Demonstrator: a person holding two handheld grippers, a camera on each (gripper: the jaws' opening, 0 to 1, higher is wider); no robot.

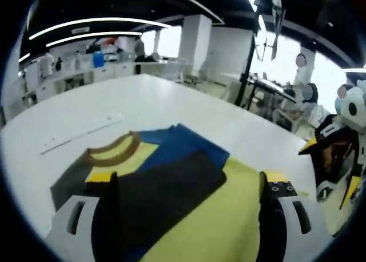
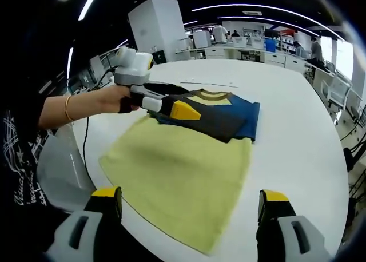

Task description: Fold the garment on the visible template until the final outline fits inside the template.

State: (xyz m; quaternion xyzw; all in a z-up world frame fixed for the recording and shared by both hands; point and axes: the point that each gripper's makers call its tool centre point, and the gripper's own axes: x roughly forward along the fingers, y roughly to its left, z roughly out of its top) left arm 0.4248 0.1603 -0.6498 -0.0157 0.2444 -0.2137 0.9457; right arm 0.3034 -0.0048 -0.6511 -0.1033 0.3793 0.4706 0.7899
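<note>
The garment (image 2: 229, 118) is a dark grey and blue top with a brown collar (image 1: 114, 149), folded into a compact block. It lies on the far end of the yellow template mat (image 2: 177, 170) on a white table (image 2: 297, 142). A hand holds my left gripper (image 2: 186, 110) low over the garment's left part. Its jaws stand wide apart in the left gripper view, with the dark fabric (image 1: 171, 193) beneath them. My right gripper (image 2: 189, 196) hovers open over the mat's near edge, empty, and appears at the right (image 1: 334, 153) of the left gripper view.
A thin pale ruler strip (image 1: 80, 133) lies on the table beyond the garment. A person's forearm with a bracelet (image 2: 68, 108) reaches in from the left, and a cable (image 2: 86, 145) hangs by the table edge. Desks, chairs and people stand in the background.
</note>
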